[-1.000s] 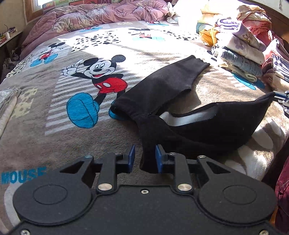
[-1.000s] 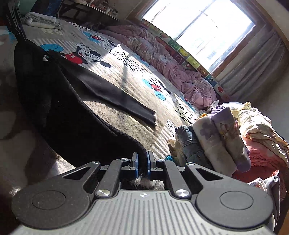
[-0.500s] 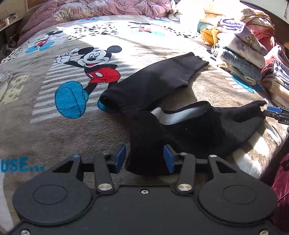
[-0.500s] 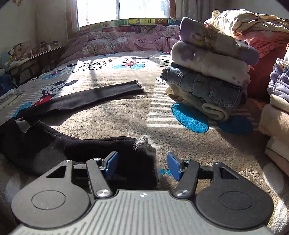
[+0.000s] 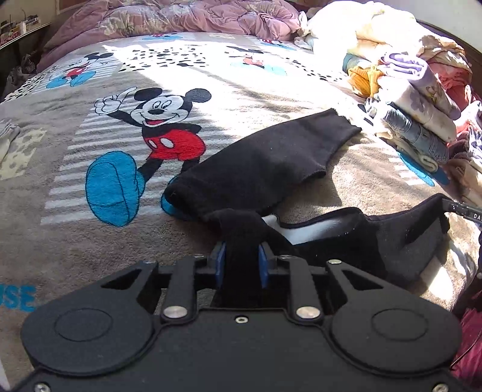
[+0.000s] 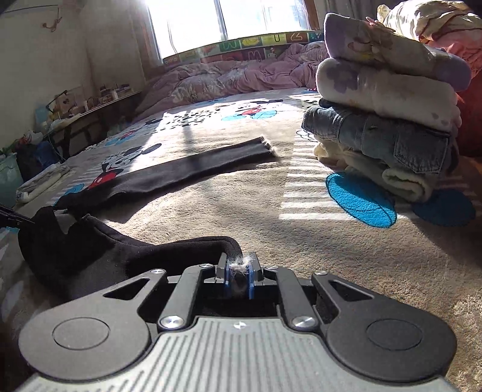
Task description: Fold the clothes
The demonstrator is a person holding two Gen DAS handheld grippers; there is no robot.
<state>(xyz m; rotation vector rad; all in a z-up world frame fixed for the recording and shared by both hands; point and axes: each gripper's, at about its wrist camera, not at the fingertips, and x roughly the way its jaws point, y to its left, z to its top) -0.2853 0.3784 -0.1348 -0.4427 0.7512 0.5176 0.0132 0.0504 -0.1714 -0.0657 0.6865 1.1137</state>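
A pair of black trousers (image 5: 265, 169) lies on the cartoon-print bed cover, one leg stretched toward the far right, the other folded back along the near edge. My left gripper (image 5: 240, 261) is shut on a bunched fold of the black cloth near the waist. My right gripper (image 6: 239, 276) is shut on the frayed hem of the near leg (image 6: 126, 253), white threads poking up between its blue pads. The far leg (image 6: 192, 169) stays flat on the bed in the right wrist view. The right gripper's tip (image 5: 464, 209) shows at the left view's right edge.
A stack of folded clothes (image 6: 388, 126) stands at the right, seen also as the stack (image 5: 415, 120) in the left wrist view. A rumpled pink quilt (image 5: 168, 18) lies along the far side under the window. A cluttered shelf (image 6: 90, 105) runs along the left wall.
Both grippers, open around the black cloth half a second ago, have closed on it. One second ago the right gripper held the leg hem up; it now grips it low near the bed.
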